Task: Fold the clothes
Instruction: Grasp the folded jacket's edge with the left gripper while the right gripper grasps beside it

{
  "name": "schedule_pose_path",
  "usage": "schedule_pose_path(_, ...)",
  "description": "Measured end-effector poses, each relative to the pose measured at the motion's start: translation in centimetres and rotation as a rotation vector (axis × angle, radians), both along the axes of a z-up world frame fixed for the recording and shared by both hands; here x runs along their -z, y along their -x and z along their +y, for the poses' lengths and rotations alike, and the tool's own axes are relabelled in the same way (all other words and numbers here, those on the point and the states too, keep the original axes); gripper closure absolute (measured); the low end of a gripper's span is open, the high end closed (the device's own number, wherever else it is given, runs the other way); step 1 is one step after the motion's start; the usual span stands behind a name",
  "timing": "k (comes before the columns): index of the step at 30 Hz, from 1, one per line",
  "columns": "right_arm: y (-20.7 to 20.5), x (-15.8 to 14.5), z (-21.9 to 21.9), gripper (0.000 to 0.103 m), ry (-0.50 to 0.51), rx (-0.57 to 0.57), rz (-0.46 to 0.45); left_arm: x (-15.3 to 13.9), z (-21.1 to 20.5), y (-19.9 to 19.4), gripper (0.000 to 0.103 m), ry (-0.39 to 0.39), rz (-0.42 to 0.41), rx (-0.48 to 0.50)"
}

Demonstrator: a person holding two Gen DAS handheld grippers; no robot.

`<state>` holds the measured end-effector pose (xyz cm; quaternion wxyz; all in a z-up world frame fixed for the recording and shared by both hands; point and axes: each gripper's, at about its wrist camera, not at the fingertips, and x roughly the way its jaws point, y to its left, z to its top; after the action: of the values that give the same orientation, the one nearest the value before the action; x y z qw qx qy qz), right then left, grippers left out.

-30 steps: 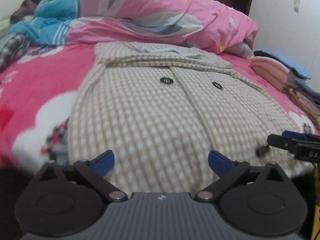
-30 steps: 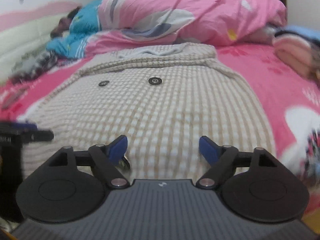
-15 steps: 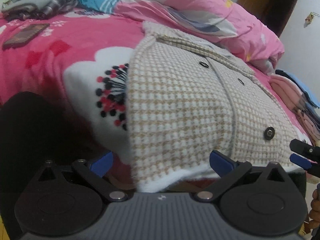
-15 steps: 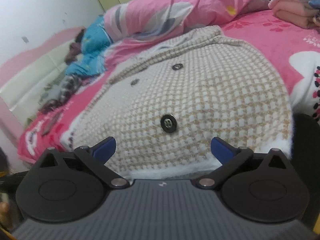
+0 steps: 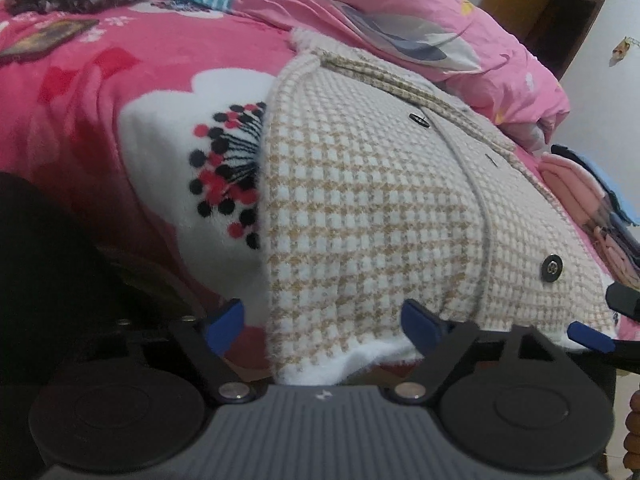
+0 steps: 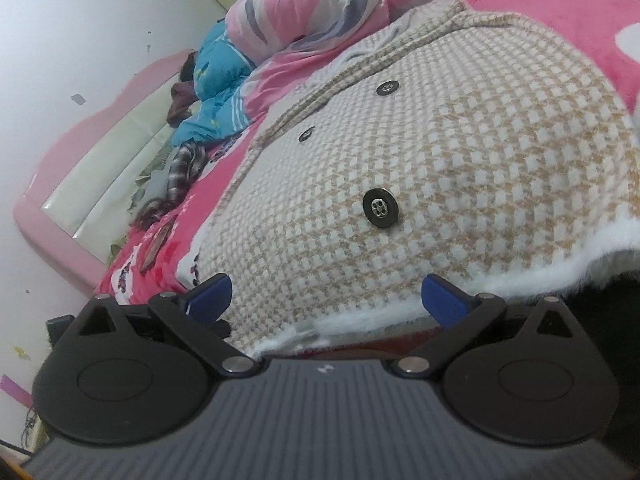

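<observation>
A beige-and-white checked jacket (image 5: 372,208) with dark snap buttons lies flat on the pink bed, its white fuzzy hem toward me. My left gripper (image 5: 322,320) is at the hem's left corner. Its jaws are closing, the corner sits between the blue pads, and neither pad presses on the cloth. My right gripper (image 6: 326,296) stands wide open at the hem's right part, with the hem edge (image 6: 360,312) between its fingers and a snap button (image 6: 380,208) just ahead. One of its blue pads (image 5: 588,336) shows at the right edge of the left wrist view.
A bunched pink quilt (image 5: 420,28) lies behind the jacket. Folded clothes (image 5: 580,188) are stacked at the right. A phone (image 5: 44,40), plaid cloth (image 6: 184,168) and a blue garment (image 6: 216,92) lie near the pink headboard (image 6: 80,152). The bed's near edge runs under both grippers.
Both grippers sank to the jacket's near hem and rolled. The left one shifted to the left corner and its jaws narrowed. The right one's jaws spread wider.
</observation>
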<state>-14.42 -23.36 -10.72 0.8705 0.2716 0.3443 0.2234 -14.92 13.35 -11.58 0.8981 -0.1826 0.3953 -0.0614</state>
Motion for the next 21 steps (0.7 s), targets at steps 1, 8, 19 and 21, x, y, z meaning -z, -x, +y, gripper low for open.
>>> schedule_pose_path(1, -0.1, 0.0, 0.0, 0.001, -0.007, -0.003, 0.0, 0.2, 0.1, -0.1, 0.039, 0.007, 0.007, 0.004)
schedule_pose_path(8, -0.6, -0.1, -0.1, 0.002, -0.004, -0.003, 0.006, 1.3, 0.3, -0.8, 0.049, 0.032, 0.024, 0.029)
schedule_pose_path(19, -0.7, 1.2, -1.2, 0.002, -0.075, 0.033, 0.042, 1.1, 0.0, -1.2, 0.092, 0.066, 0.035, 0.078)
schedule_pose_path(21, -0.6, 1.7, -1.6, 0.002, -0.125, 0.041, 0.054, 0.5, 0.6, -0.9, 0.093, 0.12, 0.042, 0.082)
